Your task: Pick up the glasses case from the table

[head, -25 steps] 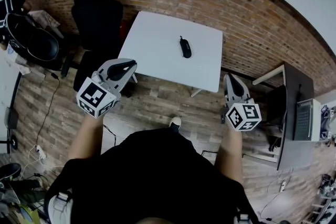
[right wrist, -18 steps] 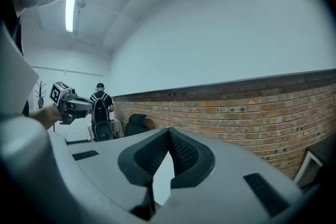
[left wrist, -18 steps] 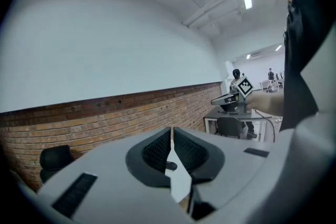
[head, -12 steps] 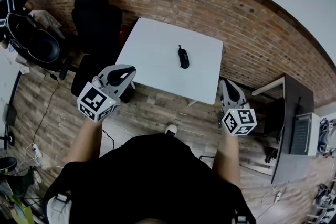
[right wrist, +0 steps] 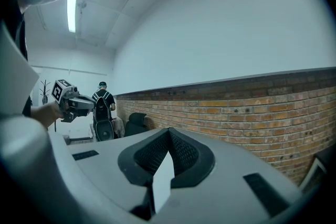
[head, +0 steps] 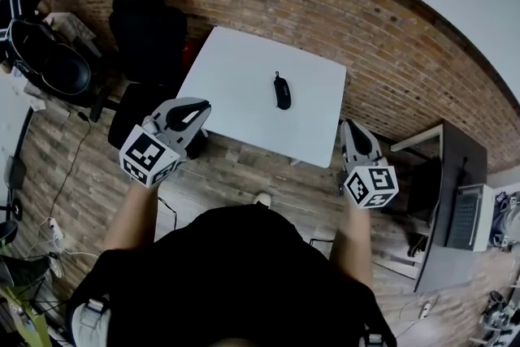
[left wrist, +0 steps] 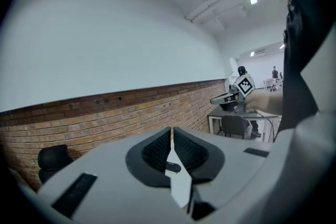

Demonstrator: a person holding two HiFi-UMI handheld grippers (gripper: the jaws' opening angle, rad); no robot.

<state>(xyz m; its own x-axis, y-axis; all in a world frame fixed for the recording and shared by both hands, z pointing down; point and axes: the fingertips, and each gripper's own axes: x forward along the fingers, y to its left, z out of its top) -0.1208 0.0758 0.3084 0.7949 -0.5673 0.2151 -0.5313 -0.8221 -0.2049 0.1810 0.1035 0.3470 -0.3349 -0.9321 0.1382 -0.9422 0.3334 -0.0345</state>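
The black, elongated glasses case (head: 282, 91) is seen lying flat on the white square tabletop (head: 236, 61), somewhat right of the middle, its long side running away from the person. It is touched by neither gripper.

In the head view, the left gripper (head: 197, 106) is held over the wooden plank floor (head: 244, 166), just beside the tabletop's near left corner. The right gripper (head: 354, 128) is held off the near right corner. Both are pointed towards the red brick wall (head: 382, 28) and are well apart from the case.

In the left gripper view, the jaws of the left gripper (left wrist: 171, 130) are clenched tip to tip with nothing grasped. Through the slit below the tips, a strip of the tabletop is shown with the glasses case (left wrist: 173, 167) as a small dark shape on it. In the right gripper view, the jaws of the right gripper (right wrist: 168, 130) are likewise pressed together and empty.

A black office chair (head: 150, 20) is placed at the tabletop's left side, against the brick wall.
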